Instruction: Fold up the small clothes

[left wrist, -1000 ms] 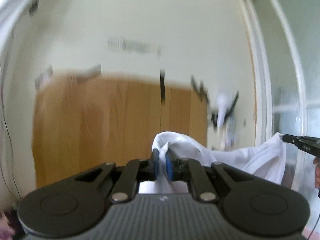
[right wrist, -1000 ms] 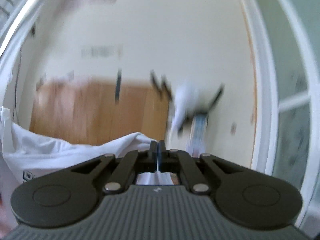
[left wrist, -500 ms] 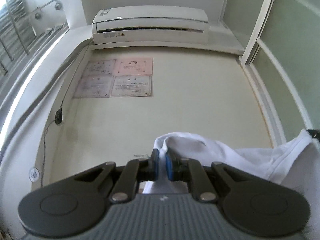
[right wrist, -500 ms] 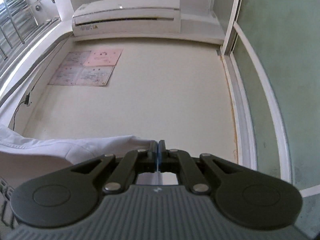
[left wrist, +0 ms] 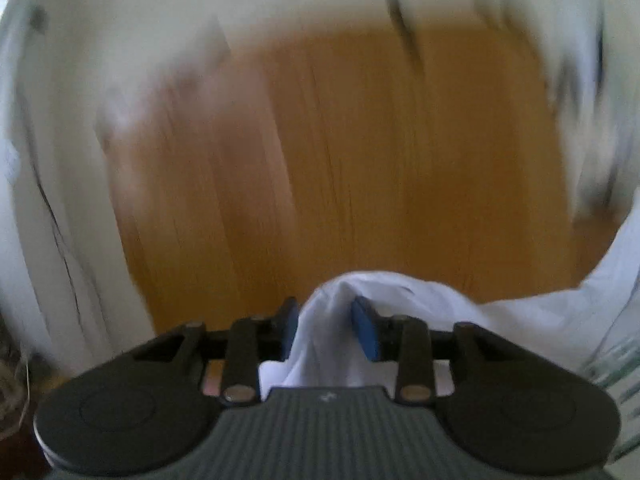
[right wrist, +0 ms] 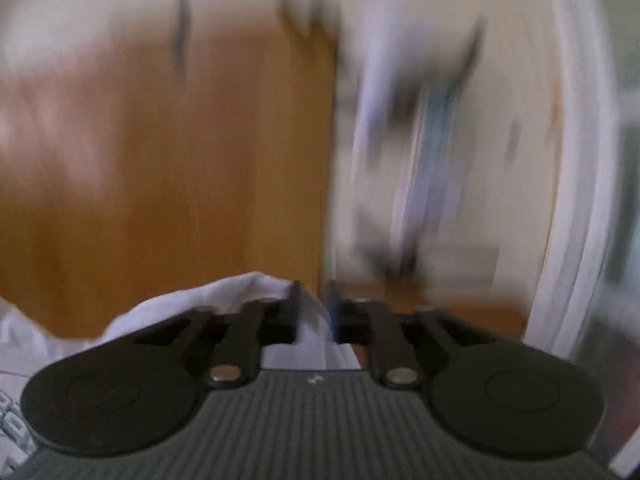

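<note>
A white garment (left wrist: 520,312) hangs between my two grippers above a wooden table (left wrist: 360,160). In the left wrist view my left gripper (left wrist: 326,320) has its blue pads spread apart, with a bunch of the white cloth still lying between them. In the right wrist view my right gripper (right wrist: 316,312) has its jaws slightly parted around a fold of the same garment (right wrist: 208,304), which trails off to the lower left. Both views are strongly blurred by motion.
The wooden table's right edge (right wrist: 326,160) shows in the right wrist view, with a blurred dark stand and bluish object (right wrist: 432,152) beyond it. Pale walls surround the table. A white frame (right wrist: 576,200) runs down the right.
Both cameras have swung down from the wall and air conditioner to the wooden table. The jaws of both grippers have widened around the cloth, the left more than the right.
</note>
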Tool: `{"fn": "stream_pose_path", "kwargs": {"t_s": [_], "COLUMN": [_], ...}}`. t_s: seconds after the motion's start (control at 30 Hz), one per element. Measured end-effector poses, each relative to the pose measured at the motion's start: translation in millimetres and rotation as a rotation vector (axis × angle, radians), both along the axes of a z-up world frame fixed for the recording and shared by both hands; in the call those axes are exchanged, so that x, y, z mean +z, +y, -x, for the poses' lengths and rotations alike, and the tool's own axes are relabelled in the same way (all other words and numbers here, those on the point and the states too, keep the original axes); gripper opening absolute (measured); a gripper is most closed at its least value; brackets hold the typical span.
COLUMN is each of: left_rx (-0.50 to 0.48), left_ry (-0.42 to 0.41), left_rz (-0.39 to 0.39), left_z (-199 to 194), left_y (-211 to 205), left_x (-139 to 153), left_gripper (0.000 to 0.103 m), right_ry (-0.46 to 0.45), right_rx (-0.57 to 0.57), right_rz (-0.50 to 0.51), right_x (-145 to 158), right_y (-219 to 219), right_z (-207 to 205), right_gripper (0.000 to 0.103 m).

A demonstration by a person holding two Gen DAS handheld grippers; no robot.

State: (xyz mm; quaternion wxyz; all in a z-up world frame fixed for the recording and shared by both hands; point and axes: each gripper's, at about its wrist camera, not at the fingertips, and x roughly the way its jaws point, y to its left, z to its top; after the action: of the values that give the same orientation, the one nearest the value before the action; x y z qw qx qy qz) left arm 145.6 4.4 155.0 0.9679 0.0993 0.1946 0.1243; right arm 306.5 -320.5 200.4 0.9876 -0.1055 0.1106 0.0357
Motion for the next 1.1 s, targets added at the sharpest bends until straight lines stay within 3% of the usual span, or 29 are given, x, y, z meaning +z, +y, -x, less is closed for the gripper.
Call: {"fn": "stream_pose_path", "kwargs": {"t_s": [0.03,0.07,0.1,0.2,0.33,0.53,0.63,0.67,0.77,0.83,0.9,0.93,0.97,1.0,1.03,1.07,1.1], "left_rx": [0.042,0.041,0.015,0.024,-0.015,-0.199,-0.234,-0.231,-0.171,-0.142,-0.163,-0.187,-0.199,-0.211,-0.244,-0.267,-0.263], "left_ry": [0.146,0.224,0.256,0.229,0.217,0.220,0.248,0.255,0.303,0.362,0.457,0.497,0.507,0.506,0.484,0.478,0.460], "left_rz": [0.013,0.062,0.122,0.122,0.158,0.100,0.013,-0.018,-0.049,-0.024,0.069,0.127,0.150,0.157,0.169,0.165,0.131], "left_z": [-23,-29,-27,-6,4,-26,-62,-80,-128,-156,-178,-186,-188,-189,-187,-184,-183], "left_y": [2,9,20,44,60,5,-29,-37,-44,-38,-29,-26,-25,-26,-29,-31,-36], "left_x": [-36,-59,-76,-96,-89,-75,-83,-88,-106,-121,-136,-143,-149,-153,-154,-152,-151], "left_gripper": [0.015,0.009,0.010,0.012,0.012,0.014,0.015,0.022,0.063,0.064,0.067,0.066,0.058,0.040,0.029,0.007,0.007], "right_ry": [0.074,0.131,0.148,0.168,0.214,0.236,0.220,0.213,0.190,0.191,0.246,0.275,0.307,0.345,0.387,0.416,0.437], "right_rx": [-0.020,-0.008,0.018,0.071,0.043,0.109,0.106,0.087,-0.005,-0.074,-0.103,-0.102,-0.091,-0.071,-0.046,-0.023,0.006], "right_rz": [0.026,0.038,0.033,0.020,0.070,-0.031,0.004,0.014,0.036,0.042,-0.009,-0.040,-0.075,-0.110,-0.140,-0.160,-0.173], "right_x": [-23,-44,-55,-65,-75,-82,-111,-120,-133,-140,-149,-154,-159,-164,-171,-177,-182], "right_y": [0,-4,-12,-47,-84,-78,-74,-78,-104,-127,-151,-158,-165,-169,-171,-170,-169], "right_z": [-17,-25,-23,0,15,45,71,81,88,91,87,86,83,80,77,81,82], "right_gripper": [0.024,0.023,0.023,0.026,0.030,0.030,0.033,0.039,0.060,0.067,0.070,0.070,0.072,0.073,0.073,0.071,0.068]}}
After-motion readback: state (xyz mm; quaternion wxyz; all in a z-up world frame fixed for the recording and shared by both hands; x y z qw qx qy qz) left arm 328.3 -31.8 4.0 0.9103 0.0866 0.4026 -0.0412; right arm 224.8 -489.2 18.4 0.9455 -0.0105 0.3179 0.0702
